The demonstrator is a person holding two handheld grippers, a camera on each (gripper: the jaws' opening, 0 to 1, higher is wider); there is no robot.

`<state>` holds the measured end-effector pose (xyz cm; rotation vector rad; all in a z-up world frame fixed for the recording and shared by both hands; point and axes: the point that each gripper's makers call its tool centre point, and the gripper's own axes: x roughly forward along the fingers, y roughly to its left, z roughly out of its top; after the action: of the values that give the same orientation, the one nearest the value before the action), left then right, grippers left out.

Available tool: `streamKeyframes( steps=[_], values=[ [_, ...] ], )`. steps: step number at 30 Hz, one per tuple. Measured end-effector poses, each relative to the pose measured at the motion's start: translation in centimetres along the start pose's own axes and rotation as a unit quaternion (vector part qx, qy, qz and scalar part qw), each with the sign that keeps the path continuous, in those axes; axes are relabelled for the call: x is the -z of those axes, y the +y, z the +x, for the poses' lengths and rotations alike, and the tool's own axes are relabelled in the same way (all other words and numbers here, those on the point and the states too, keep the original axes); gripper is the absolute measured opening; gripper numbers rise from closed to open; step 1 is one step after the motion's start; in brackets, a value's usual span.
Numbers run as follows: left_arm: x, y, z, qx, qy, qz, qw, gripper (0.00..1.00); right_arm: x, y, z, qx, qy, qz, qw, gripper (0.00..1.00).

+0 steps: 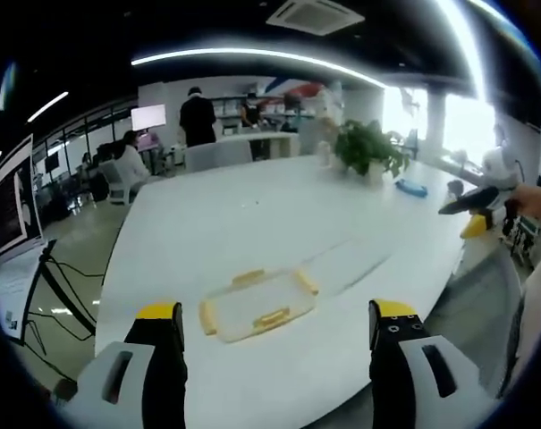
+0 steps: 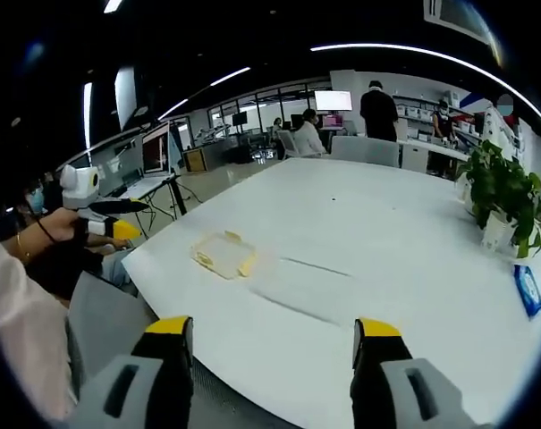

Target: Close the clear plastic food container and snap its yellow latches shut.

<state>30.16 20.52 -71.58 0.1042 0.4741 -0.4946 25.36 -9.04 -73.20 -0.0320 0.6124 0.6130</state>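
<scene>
The clear plastic food container (image 1: 252, 306) lies flat on the white table (image 1: 279, 214), near its front edge, with yellow latches (image 1: 272, 316) splayed out on its sides. My left gripper (image 1: 274, 315) is open, its yellow-tipped jaws wide apart, short of the container and above the table edge. From the right side comes the right gripper (image 1: 474, 207), held by a hand, away from the container. In the right gripper view the container (image 2: 224, 255) sits far left on the table; my right gripper (image 2: 273, 329) is open. The left gripper (image 2: 109, 222) shows at left.
A potted plant (image 1: 370, 147) (image 2: 502, 192) and a blue object (image 1: 411, 188) (image 2: 527, 290) stand at the table's far side. A grey chair back (image 2: 100, 331) is close to the table edge. People, desks and monitors fill the room behind.
</scene>
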Motion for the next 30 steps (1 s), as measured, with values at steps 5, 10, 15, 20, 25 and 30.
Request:
streamKeyframes(
  steps=[5, 10, 15, 20, 25, 30],
  values=[
    [0.3, 0.1, -0.1, 0.000, 0.006, 0.003, 1.0000, 0.83, 0.5, 0.1, 0.1, 0.001, 0.010, -0.002, 1.0000, 0.73],
    [0.6, 0.1, -0.1, -0.001, 0.007, -0.001, 1.0000, 0.83, 0.7, 0.4, 0.2, -0.003, 0.013, -0.003, 0.9999, 0.73],
    [0.7, 0.1, 0.0, 0.002, 0.008, -0.002, 1.0000, 0.83, 0.8, 0.4, 0.3, -0.001, 0.020, -0.005, 0.9998, 0.73],
    [0.8, 0.0, 0.1, 0.006, 0.010, 0.000, 0.9999, 0.83, 0.8, 0.5, 0.5, -0.003, 0.023, -0.006, 0.9997, 0.72],
    [0.7, 0.1, 0.2, 0.008, 0.010, 0.003, 0.9999, 0.82, 1.0, 0.6, 0.8, -0.004, 0.030, -0.007, 0.9995, 0.72],
    [0.8, 0.5, 0.4, 0.009, 0.014, 0.006, 0.9998, 0.82, 1.0, 1.2, 1.5, -0.013, 0.033, -0.007, 0.9993, 0.72]
  ],
)
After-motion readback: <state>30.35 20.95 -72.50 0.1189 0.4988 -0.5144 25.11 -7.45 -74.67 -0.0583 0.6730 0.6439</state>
